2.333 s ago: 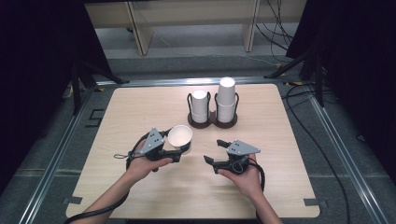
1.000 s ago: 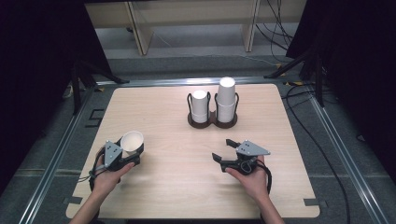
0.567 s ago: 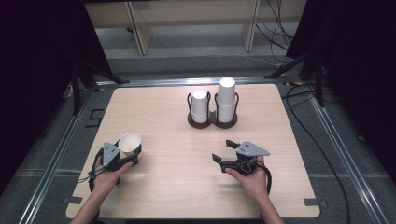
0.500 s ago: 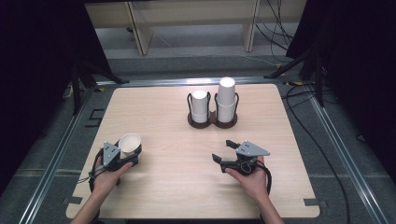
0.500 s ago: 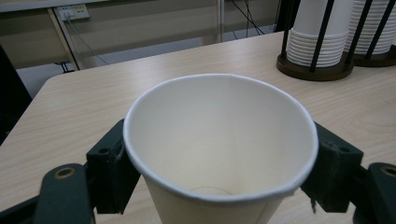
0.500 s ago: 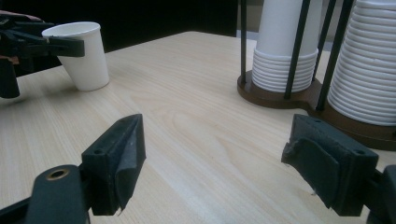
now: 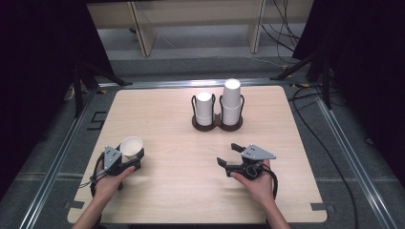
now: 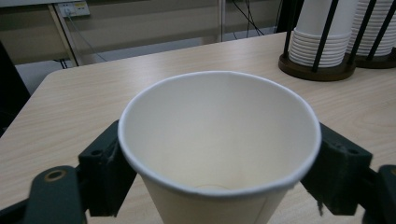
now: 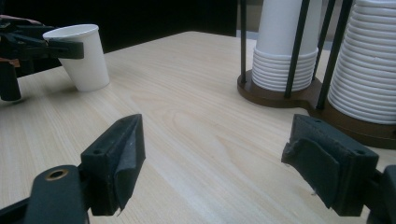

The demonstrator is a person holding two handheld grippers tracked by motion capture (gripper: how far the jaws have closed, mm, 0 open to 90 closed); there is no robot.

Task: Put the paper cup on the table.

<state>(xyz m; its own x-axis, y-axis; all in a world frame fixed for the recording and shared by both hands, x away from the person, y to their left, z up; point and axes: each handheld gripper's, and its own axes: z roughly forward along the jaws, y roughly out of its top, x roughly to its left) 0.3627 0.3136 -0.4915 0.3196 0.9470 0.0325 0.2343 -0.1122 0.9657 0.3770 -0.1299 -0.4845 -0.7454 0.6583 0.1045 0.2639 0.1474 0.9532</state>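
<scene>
**Cup set down at desk's left; release under way**

Your left tongs (image 7: 128, 160) flank the paper cup (image 7: 131, 147), upright on the desk (image 7: 181, 191), near-left. Jaws have just been opening w/ the cup between; pads beside the rim, grip looks slack. Cup empty inside. Right tongs (image 7: 228, 153) gape wide, holding nothing, parked clear. Far: cup holder (image 7: 217, 121), two stacks of cups.

left hand-held gripper (image 7: 135, 160): low, near-left, jaws just been opening, cup between them | right hand-held gripper (image 7: 228, 155): jaws wide apart, nothing between, level
</scene>
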